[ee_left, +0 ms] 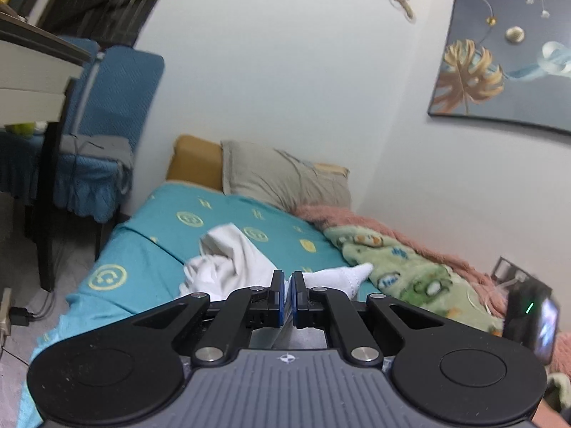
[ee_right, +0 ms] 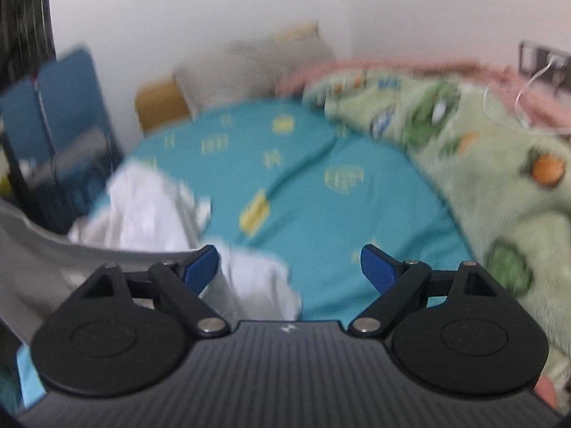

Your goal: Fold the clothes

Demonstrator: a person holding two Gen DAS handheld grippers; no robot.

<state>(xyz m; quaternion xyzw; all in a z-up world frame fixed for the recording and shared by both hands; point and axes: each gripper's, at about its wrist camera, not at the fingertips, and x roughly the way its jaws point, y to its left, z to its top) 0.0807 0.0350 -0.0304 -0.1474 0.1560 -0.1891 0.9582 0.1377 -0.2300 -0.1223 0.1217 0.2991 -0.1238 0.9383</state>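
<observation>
A crumpled white garment [ee_left: 228, 260] lies on the teal bed sheet [ee_left: 160, 235]. My left gripper [ee_left: 288, 278] is shut, held above the bed, with the garment lying just beyond and under its tips; the pads look pressed together with no cloth visible between them. In the blurred right wrist view the white garment [ee_right: 150, 210] sits at the left, part of it reaching under the left finger. My right gripper [ee_right: 289, 267] is wide open and empty above the teal sheet [ee_right: 339, 207].
A green cartoon blanket [ee_left: 403, 271] and a pink blanket [ee_left: 374, 224] lie along the wall side. A grey pillow [ee_left: 282, 178] is at the head. A blue-covered chair [ee_left: 103, 125] and a desk [ee_left: 32, 71] stand left. A device with a screen [ee_left: 535, 317] is at right.
</observation>
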